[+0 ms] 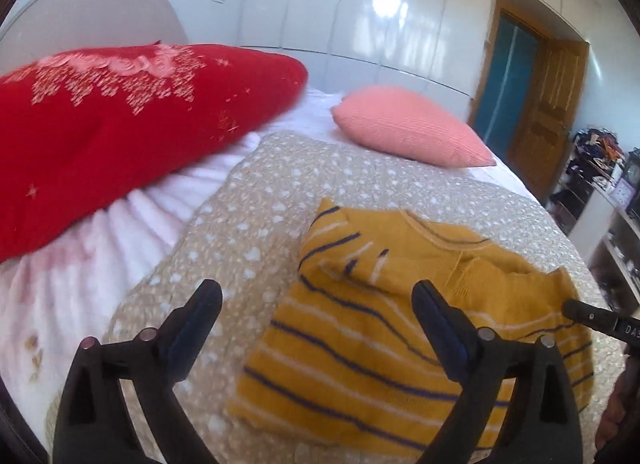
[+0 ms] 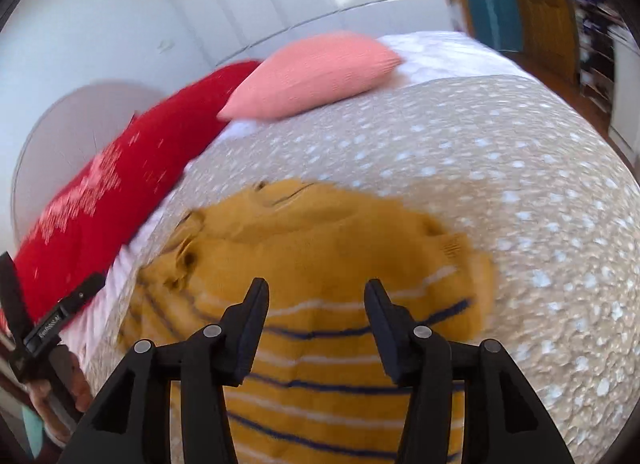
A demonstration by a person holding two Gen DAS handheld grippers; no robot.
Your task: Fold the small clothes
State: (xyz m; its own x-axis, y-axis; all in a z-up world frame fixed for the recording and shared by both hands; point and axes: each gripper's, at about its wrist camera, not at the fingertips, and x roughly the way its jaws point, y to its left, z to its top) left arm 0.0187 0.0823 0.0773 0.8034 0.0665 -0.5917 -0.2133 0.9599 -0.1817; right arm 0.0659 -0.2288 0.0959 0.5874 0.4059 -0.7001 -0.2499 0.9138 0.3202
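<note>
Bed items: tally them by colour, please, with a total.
Red cushion: 1
Pink cushion: 1
Mustard striped sweater: 1
Beige spotted blanket: 1
Total: 4

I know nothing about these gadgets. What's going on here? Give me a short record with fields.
setting: bed with a beige spotted blanket
garment: mustard sweater with navy and white stripes, lying on the blanket, one sleeve folded across it
left gripper: open, holds nothing, over the sweater's left edge
right gripper: open, holds nothing, above the sweater
other things: red pillow, pink pillow
image quality: right view blurred
</note>
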